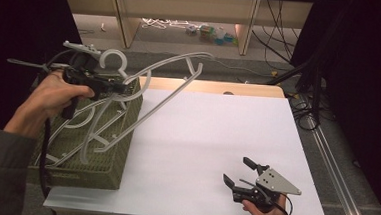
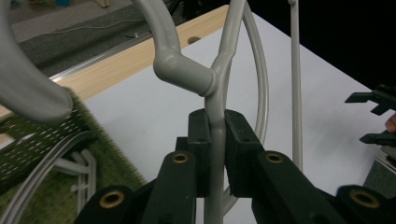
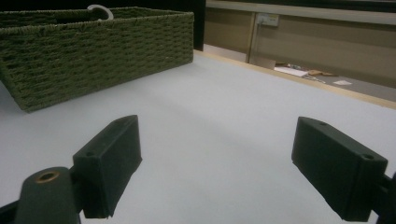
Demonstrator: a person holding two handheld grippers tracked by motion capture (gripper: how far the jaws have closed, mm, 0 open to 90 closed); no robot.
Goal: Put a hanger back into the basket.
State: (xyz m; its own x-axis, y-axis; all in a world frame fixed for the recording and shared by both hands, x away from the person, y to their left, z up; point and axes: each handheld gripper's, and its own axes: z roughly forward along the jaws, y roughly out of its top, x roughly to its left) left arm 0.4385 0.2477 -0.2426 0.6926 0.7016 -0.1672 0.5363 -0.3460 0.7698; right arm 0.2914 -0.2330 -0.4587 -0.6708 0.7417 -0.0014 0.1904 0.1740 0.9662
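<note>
While the left gripper (image 2: 215, 154) pinches the hanger (image 1: 172, 89) above the basket (image 1: 120, 153) at nine o'clock, its arm may snag hangers below; the right gripper (image 1: 238, 171) waits open.

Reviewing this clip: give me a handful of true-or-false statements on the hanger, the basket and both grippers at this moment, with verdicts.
1. The left gripper is shut on the neck of a grey plastic hanger. True.
2. The right gripper holds a second hanger. False: its jaws stand wide apart with nothing between them, low over the white table top.
3. The woven green basket sits at the left side of the table. True.
4. The basket is empty. False: more grey hangers lie in it.
5. The held hanger lies flat on the table. False: it is lifted, slanting up over the basket's rim and the table.
</note>
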